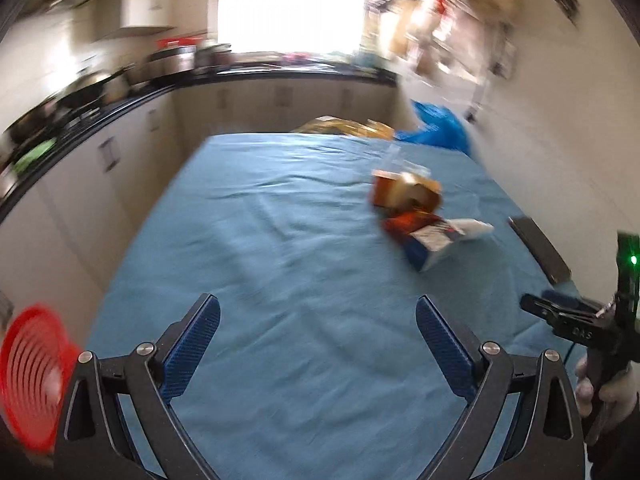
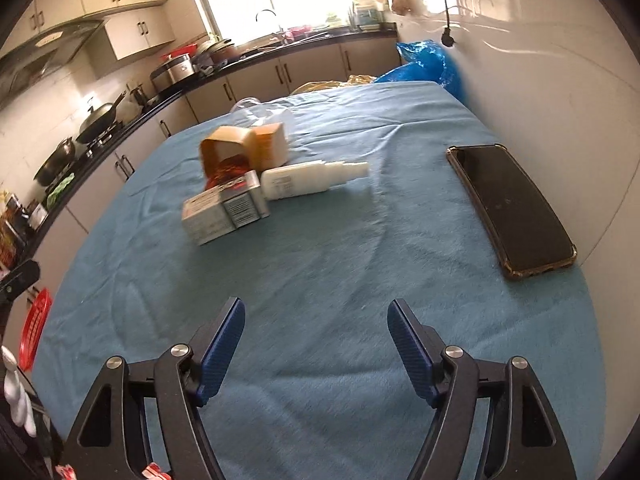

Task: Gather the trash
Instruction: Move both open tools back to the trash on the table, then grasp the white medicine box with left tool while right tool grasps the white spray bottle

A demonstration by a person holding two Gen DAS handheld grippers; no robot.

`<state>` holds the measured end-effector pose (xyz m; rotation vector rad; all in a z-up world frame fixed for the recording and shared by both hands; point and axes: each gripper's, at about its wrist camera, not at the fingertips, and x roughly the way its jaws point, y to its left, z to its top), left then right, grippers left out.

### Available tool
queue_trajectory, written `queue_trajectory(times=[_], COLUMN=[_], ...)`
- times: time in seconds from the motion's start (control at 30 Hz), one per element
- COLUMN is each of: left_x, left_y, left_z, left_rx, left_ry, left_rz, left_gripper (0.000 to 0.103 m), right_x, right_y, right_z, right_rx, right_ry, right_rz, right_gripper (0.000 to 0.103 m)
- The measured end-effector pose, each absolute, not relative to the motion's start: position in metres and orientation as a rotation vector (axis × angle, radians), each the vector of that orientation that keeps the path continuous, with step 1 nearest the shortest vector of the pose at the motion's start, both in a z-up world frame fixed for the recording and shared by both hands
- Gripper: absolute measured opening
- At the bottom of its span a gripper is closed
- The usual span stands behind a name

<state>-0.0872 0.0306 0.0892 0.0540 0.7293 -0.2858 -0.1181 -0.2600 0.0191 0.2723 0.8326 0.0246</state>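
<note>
While both grippers hang wide open and empty, blue tablecloth (image 2: 340, 280) fills frame; trash pile sits centre-left: grey carton (image 2: 224, 212), brown box (image 2: 244, 148), white bottle (image 2: 316, 178). Right gripper (image 2: 316, 344) should approach low w/ jaws straddling bottle, avoiding phone (image 2: 512, 208) at right. Left gripper (image 1: 318, 344) waits.

Black phone (image 2: 512, 208) on blue tablecloth (image 2: 320, 264), near wall.

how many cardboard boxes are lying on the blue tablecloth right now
2: an open brown box farther back, and a grey box in front of it, beside the white bottle. Others may hide behind them.
</note>
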Motion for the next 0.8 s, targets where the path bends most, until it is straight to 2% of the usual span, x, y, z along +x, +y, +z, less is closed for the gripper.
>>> queue_trajectory(times=[0.33, 0.6, 0.73, 0.8], left_x=[-0.004, 0.034, 0.037, 0.036], left_y=[-0.098, -0.142, -0.148, -0.142], left_z=[0.051, 0.024, 0.017, 0.021], left_rx=[0.33, 0.398, 0.392, 0.357], left_ry=[0.795, 0.846, 0.899, 0.926], left_rz=[-0.488, -0.551, -0.558, -0.578], left_gripper=[0.098, 0.096, 0.053, 0.041], right_x=[-0.054, 0.031, 0.062, 0.072], right_y=[-0.289, -0.291, -0.282, -0.275], right_z=[0.041, 0.048, 0.041, 0.034], right_rx=[0.194, 0.181, 0.164, 0.149], right_ry=[0.854, 0.897, 0.935, 0.966], right_rz=[0.041, 0.14, 0.198, 0.228], right_gripper=[0.078, 0.078, 0.078, 0.078])
